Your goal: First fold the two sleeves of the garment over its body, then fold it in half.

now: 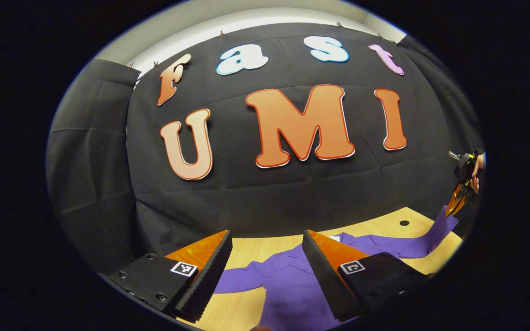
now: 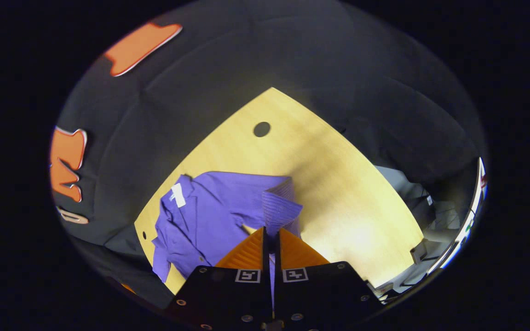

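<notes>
Spread on the tabletop (image 2: 338, 184) below and ahead of the left tongs (image 1: 267, 271): the garment (image 1: 292, 285); one sleeve (image 2: 281, 207) pinched in the right tongs (image 2: 272, 236).

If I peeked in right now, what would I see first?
A purple shirt spread on a wooden table, with a white tag by its collar. The right gripper has its fingers shut on one sleeve, lifting it off the table. The left gripper hangs open above the shirt's middle.

Purple garment (image 2: 210, 211), pale wood table (image 2: 338, 193)
</notes>
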Motion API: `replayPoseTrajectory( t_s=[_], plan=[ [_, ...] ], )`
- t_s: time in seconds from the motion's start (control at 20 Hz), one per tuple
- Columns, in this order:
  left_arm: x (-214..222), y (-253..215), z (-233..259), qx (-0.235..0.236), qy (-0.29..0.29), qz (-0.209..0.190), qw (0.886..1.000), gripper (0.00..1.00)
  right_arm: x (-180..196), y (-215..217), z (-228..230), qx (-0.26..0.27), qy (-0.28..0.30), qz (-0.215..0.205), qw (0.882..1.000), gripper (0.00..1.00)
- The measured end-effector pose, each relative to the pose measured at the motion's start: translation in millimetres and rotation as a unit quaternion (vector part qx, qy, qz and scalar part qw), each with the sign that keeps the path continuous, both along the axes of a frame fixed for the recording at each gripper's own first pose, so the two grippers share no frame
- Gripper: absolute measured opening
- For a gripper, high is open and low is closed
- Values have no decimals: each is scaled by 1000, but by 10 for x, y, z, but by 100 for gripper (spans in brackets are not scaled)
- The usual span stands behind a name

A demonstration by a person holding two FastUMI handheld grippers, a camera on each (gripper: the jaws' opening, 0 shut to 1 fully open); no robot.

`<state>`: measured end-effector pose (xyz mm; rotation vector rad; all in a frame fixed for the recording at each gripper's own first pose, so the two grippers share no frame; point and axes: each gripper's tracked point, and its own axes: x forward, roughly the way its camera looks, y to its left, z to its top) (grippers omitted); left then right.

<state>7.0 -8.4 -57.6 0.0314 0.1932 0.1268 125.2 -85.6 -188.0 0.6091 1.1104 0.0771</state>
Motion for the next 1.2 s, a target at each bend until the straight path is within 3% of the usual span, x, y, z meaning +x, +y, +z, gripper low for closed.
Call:
replayPoseTrajectory(
  t_s=[0.6,1.15,1.2],
  plan=[
    [-340,1336,-414,-23,31,56,998,97,-208,2153,1006,-2,-74,143,987,3],
    [-618,2200,-764,-23,53,114,992,97,-534,3789,1236,14,-88,254,963,3],
    [-612,2225,-776,-22,53,118,991,96,-585,3879,1250,19,-90,262,961,13]
  ],
)
